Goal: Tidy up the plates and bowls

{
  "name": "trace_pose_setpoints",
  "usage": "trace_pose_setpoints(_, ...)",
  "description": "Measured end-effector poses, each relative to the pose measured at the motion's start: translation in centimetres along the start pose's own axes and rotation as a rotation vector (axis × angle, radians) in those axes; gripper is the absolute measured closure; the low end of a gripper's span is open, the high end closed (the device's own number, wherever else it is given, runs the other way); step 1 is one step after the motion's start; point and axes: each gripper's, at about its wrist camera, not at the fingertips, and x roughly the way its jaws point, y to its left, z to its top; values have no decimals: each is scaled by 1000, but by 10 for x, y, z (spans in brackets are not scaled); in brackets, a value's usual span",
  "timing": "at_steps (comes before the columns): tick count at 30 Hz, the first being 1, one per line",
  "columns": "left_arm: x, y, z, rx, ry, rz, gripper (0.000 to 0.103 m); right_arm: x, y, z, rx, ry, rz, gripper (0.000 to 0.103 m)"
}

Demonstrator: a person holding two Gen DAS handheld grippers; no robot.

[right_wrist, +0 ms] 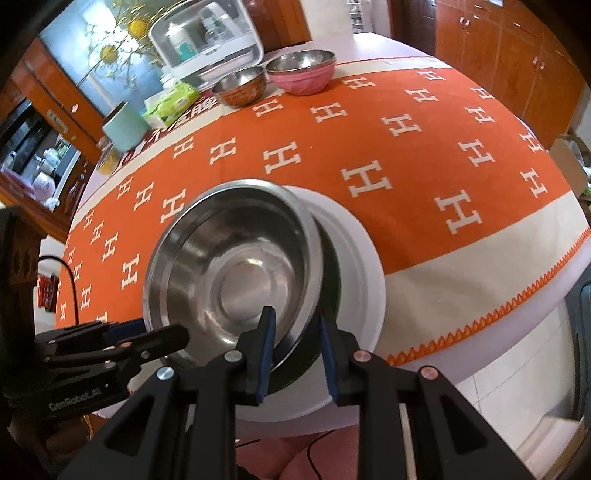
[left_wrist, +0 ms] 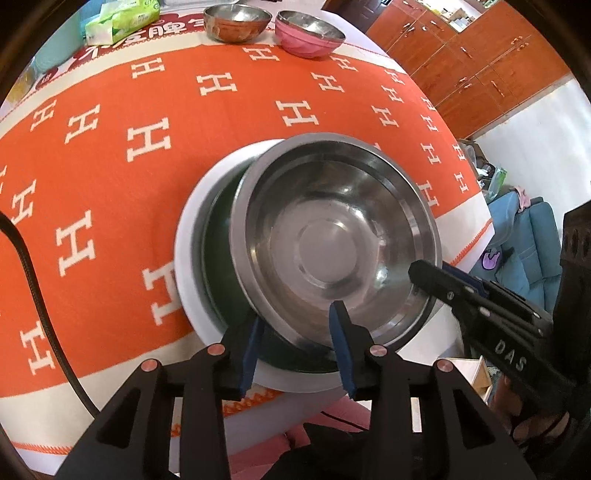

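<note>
A large steel basin point(left_wrist: 332, 243) rests tilted on a dark green dish point(left_wrist: 221, 258) that lies in a white plate point(left_wrist: 186, 258) at the table's near edge. My left gripper point(left_wrist: 297, 336) is open, its blue pads straddling the basin's near rim. My right gripper point(right_wrist: 295, 334) is also open, straddling the basin's point(right_wrist: 236, 273) right rim above the white plate point(right_wrist: 364, 258). Each gripper shows in the other's view: the right gripper point(left_wrist: 424, 273) and the left gripper point(right_wrist: 181, 334). A steel bowl point(left_wrist: 236, 22) and a pink bowl point(left_wrist: 308, 35) stand at the far side.
The table wears an orange cloth with white H letters point(left_wrist: 147, 140). A green tissue pack point(left_wrist: 122, 18), a mint cup point(right_wrist: 123, 127) and a white appliance point(right_wrist: 210, 40) stand at the far edge. Wooden cabinets point(left_wrist: 480, 51) line the wall. A black cable point(left_wrist: 33, 280) crosses the cloth.
</note>
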Motion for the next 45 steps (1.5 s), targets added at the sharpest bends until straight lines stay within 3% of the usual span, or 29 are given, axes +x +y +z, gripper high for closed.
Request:
trace_pose_setpoints(5,-16,5,-2,33,-39,-2,58,-3,-3,3,34,-33,-23,79)
trace_pose_setpoints(14,-29,9,-2,46,-64,-13,58,-5,2,6,33,-57,-23,79)
trace_pose_setpoints(21,-22,12,-3,25,-36,-34,58,-2,7,3,-2,-46,-19,79)
trace_pose_setpoints(25,-16,8,-1,22,-39,-18,68,-3,8,0,-33,-46,-17,86)
trace_pose_setpoints(31,-17,7,-1,-15,-66,15,71,-7,3,4,-65,-68,39,87)
trace_pose_setpoints(45,-24,-52,19,-55,-193,10,71,-30,-48,41,-146,-109,60,87)
